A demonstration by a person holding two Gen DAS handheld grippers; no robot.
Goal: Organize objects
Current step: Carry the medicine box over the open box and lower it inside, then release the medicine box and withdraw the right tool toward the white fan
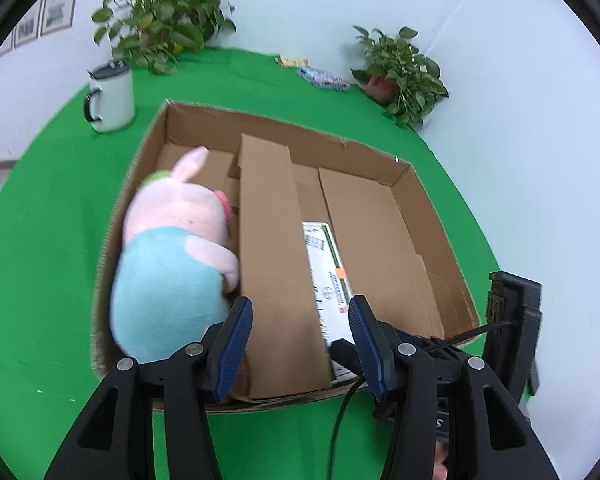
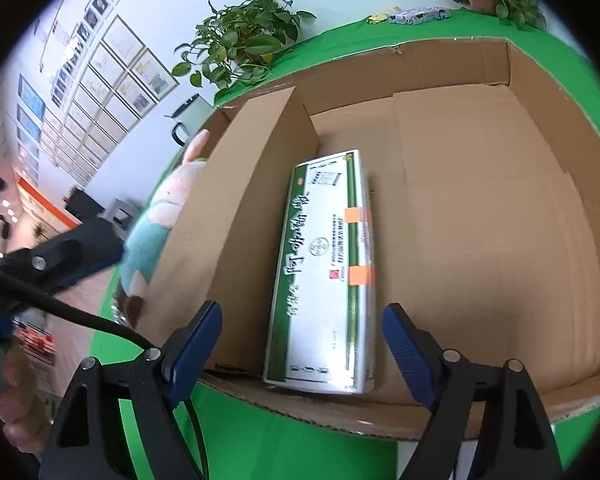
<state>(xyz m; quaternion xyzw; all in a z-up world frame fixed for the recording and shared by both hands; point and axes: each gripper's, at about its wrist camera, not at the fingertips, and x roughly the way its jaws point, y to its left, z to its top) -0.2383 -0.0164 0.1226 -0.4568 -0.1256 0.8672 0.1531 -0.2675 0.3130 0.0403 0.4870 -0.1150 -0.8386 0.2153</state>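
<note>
A shallow cardboard box [image 1: 432, 216] with an upright cardboard divider [image 1: 272, 240] sits on the green table. A pink pig plush in a blue top [image 1: 172, 252] lies in the left compartment. A white and green carton [image 2: 324, 268] lies in the right compartment against the divider; it also shows in the left wrist view [image 1: 328, 276]. My left gripper [image 1: 300, 320] is open and empty over the box's near edge, straddling the divider. My right gripper [image 2: 300, 332] is open and empty just in front of the carton's near end.
A white mug with a black lid [image 1: 112, 96] stands left of the box. Two potted plants [image 1: 168, 20] [image 1: 400, 68] stand at the back by the wall. Small packets [image 1: 324, 78] lie at the far table edge. Green cloth [image 1: 52, 240] surrounds the box.
</note>
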